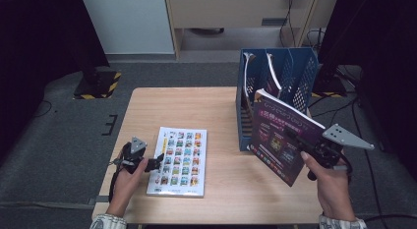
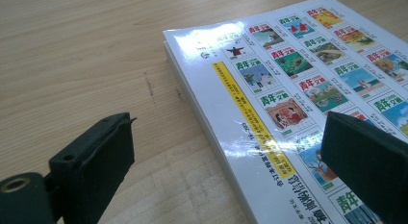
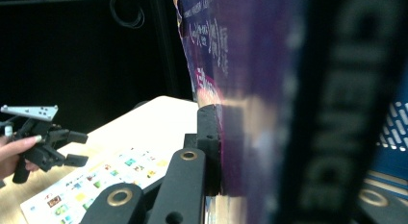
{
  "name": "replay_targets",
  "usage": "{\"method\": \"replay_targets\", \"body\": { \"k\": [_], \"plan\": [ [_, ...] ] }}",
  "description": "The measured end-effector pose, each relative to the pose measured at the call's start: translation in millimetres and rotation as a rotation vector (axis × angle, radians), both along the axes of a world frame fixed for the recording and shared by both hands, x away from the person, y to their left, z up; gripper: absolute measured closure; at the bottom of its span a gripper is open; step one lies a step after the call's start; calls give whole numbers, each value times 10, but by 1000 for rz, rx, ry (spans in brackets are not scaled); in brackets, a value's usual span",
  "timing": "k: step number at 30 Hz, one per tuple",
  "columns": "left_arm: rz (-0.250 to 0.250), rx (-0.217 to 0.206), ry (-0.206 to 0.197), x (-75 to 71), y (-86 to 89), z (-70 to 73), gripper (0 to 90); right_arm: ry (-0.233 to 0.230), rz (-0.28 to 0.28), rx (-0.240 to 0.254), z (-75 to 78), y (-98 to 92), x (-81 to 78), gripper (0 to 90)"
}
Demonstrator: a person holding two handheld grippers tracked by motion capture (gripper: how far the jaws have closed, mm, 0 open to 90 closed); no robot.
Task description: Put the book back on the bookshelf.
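The right gripper (image 1: 301, 141) holds the purple magazine (image 1: 278, 138) pinched in its jaws, lifted just near the blue file rack (image 1: 275, 76) but not yet inside, while the left gripper (image 1: 153, 162), jaws spread, waits at the white magazine (image 1: 179, 160) flat on the counter (image 1: 216, 116).

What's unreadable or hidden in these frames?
- Purple magazine cover: blurred in the right gripper view, too close to the lens; small in the high view.
- Right gripper far jaw: hidden behind the magazine in the right gripper view.
- File rack contents: walls hide most of what stands in it in the high view.
- White magazine: far and near corners cut off by the left gripper view's edges; one jaw of the left gripper covers part.
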State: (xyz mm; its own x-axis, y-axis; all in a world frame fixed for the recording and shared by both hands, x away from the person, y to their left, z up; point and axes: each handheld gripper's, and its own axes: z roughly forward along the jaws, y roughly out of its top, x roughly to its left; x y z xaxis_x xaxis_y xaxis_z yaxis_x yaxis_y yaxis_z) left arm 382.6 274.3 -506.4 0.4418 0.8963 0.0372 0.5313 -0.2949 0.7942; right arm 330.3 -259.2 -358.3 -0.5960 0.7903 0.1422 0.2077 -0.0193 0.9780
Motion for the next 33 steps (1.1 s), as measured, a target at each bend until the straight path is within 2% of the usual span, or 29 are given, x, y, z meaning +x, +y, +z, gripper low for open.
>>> {"method": "replay_targets", "body": {
  "k": [5,7,11,20,26,33],
  "plan": [
    [1,1,0,-1,3,-2,44,-5,-20,3,84,-59,8,839],
    [0,9,6,0,11,-6,44,-10,-41,24,161,-103,21,840],
    [0,5,2,-6,4,1,44,-7,-54,36,260,-154,59,840],
    [1,7,4,-5,7,-3,44,-25,-82,10,472,-208,138,839],
    [0,7,5,-8,6,-3,44,-31,-100,2,531,-247,164,839],
    [1,10,5,-11,-4,-6,44,-31,-124,-5,527,-340,157,839]
  ]
}}
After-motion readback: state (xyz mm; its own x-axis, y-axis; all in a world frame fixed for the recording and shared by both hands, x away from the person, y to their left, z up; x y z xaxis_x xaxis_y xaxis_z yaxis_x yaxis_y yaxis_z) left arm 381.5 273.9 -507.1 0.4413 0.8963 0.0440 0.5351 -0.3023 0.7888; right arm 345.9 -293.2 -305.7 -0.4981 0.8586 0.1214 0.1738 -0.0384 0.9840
